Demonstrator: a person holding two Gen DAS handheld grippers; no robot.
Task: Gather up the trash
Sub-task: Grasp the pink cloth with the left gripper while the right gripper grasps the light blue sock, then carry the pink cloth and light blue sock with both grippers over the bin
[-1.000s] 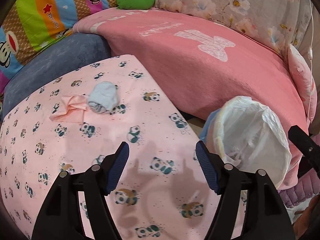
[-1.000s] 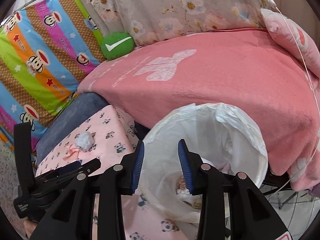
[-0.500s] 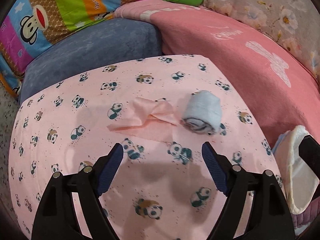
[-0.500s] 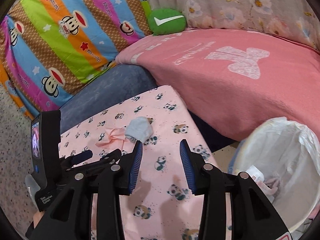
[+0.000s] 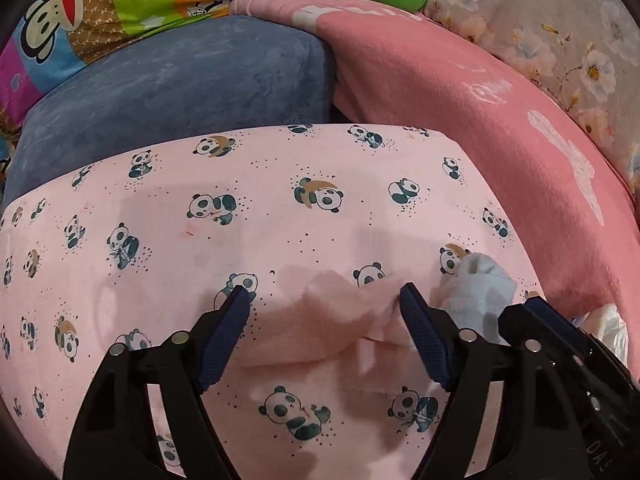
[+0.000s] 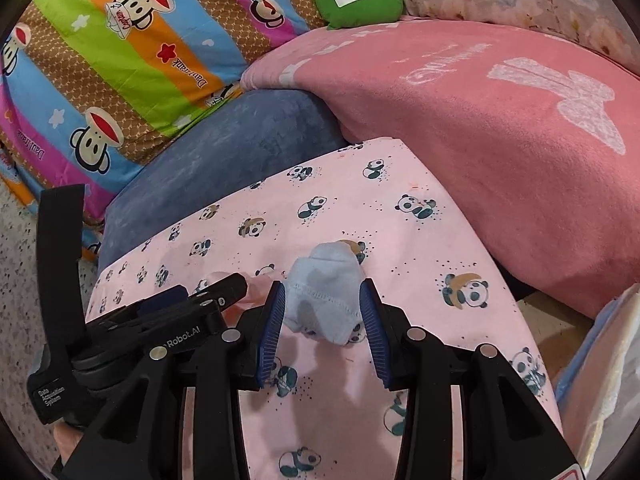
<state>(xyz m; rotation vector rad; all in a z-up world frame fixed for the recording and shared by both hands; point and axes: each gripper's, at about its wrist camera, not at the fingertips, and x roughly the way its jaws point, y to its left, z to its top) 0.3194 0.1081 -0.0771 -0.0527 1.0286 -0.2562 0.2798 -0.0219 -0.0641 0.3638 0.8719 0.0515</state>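
— What do the grippers look like?
— The left gripper (image 5: 324,304) is black plastic with ridged dark-blue pads and shiny round screws. The right gripper (image 6: 322,308) matches it. White letters say "Robot.AI".

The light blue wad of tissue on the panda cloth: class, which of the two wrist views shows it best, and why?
The right wrist view. There the light blue wad sits whole between the right gripper's open fingers, near mid-frame. In the left wrist view the wad lies off to the right, its lower part hidden behind black gripper parts.
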